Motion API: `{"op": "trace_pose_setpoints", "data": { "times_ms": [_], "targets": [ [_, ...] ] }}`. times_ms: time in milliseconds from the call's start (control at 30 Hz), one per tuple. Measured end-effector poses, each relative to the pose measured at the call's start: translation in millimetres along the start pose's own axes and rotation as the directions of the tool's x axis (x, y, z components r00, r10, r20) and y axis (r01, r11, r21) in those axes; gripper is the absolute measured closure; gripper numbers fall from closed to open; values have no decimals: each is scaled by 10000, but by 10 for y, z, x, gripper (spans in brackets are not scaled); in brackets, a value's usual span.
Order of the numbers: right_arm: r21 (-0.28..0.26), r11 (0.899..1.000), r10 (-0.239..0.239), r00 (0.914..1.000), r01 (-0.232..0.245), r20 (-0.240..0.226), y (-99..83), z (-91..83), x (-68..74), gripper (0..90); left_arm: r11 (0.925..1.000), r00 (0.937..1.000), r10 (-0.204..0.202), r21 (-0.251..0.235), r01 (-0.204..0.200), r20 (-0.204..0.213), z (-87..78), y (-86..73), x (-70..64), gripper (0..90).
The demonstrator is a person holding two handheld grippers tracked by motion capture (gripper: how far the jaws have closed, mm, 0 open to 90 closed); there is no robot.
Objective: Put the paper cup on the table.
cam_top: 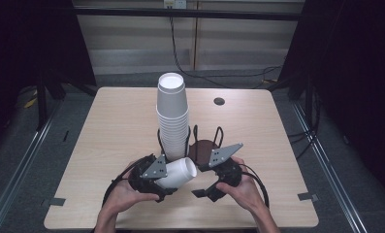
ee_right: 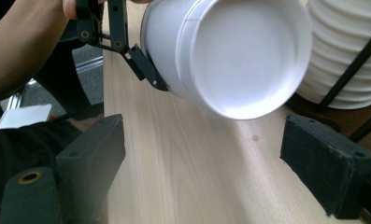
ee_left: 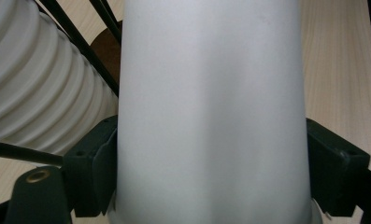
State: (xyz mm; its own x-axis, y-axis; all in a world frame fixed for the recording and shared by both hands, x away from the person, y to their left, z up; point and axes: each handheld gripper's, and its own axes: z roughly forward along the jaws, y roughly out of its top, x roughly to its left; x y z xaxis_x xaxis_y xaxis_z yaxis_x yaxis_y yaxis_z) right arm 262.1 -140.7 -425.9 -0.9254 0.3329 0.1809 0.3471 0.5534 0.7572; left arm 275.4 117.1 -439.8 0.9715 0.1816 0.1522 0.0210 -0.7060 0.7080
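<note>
My left gripper (cam_top: 167, 175) is clamped on a white paper cup (cam_top: 180, 172), base pointing toward two o'clock. My right gripper (ee_right: 220, 154) stands apart, empty. The cup looks light and crushable; I judge mid-wall the safest hold.

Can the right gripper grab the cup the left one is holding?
Probably yes. The right gripper is open, pointing at the cup's closed bottom, with bare table between them.
</note>
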Motion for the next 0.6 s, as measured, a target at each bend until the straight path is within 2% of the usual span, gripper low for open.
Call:
{"op": "trace_pose_setpoints", "data": {
  "times_ms": [167, 267, 333, 400, 600],
  "targets": [
    [273, 9995, 168, 9999, -167, -24, 4, 37, -40, 133, 9991, 9999, 139, 399, -142, 93, 13, -7, -16, 170],
    [542, 9985, 115, 9998, -107, -150, 19, 50, -30, 134, 9969, 9990, 391, 679, -406, 228, 26, 16, -35, 172],
    [713, 9975, 7, 10000, -2, -70, 25, 55, -32, 133, 9948, 9982, 550, 847, -568, 236, 33, 41, -45, 172],
    [662, 9977, 194, 9995, -177, -263, 22, 55, -37, 133, 9924, 9972, 707, 990, -727, 235, 40, 70, -65, 172],
    [1118, 9937, 18, 9994, 21, -348, 51, 70, -30, 133, 9874, 9951, 929, 1251, -964, 334, 89, 121, -95, 172]
  ]
}}
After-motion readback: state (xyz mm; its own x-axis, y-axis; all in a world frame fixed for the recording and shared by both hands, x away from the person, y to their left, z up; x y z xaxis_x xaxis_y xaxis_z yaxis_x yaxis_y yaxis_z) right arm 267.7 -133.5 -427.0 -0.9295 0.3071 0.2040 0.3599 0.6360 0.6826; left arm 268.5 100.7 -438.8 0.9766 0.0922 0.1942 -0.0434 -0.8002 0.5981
